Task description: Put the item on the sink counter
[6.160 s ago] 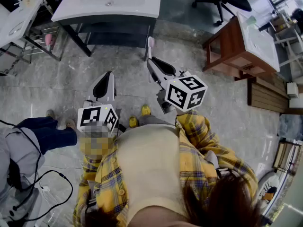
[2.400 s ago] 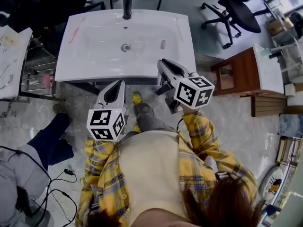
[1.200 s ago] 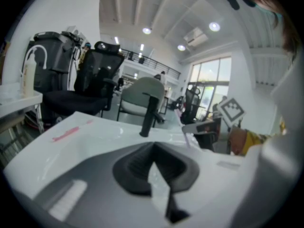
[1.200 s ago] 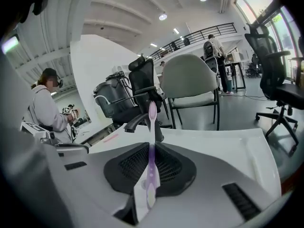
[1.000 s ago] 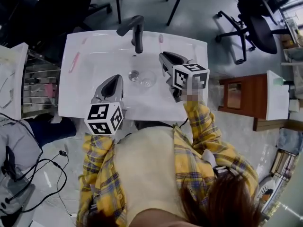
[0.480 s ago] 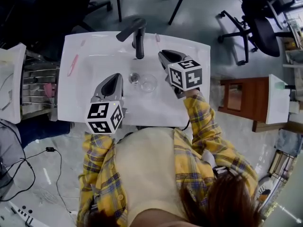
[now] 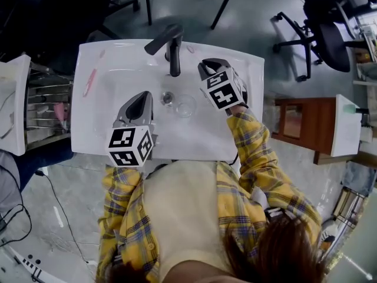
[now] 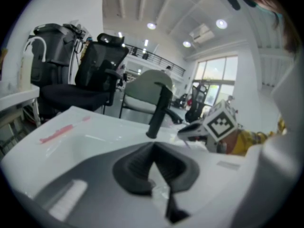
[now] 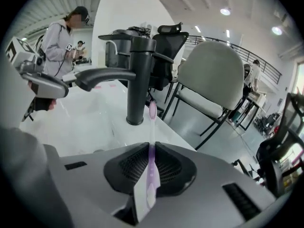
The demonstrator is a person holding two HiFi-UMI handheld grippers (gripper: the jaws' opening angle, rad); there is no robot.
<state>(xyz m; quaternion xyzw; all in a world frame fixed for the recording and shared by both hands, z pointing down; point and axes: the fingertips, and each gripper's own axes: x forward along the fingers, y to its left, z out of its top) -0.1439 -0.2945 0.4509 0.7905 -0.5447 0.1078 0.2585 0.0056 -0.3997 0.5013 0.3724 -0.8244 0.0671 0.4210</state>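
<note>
Nearest me, the left gripper (image 7: 140, 101) hung where it had been half a second before, over the front of the white sink (image 7: 194, 143), its jaws pressed together on nothing. The right gripper (image 7: 207, 68) had pushed farther back and tipped its marker cube down, so its tips sat over the rear ledge just right of the black faucet (image 7: 171, 50). Its jaws were clamped on a lilac toothbrush (image 9: 152, 115), whose head stuck out ahead, close to the faucet's column. A clear glass (image 7: 185, 106) stood in the basin between the grippers, beside the drain (image 7: 167, 98). A slim pink item (image 7: 89, 82) lay on the left ledge. Beyond the sink stood a grey chair (image 9: 216, 75).
</note>
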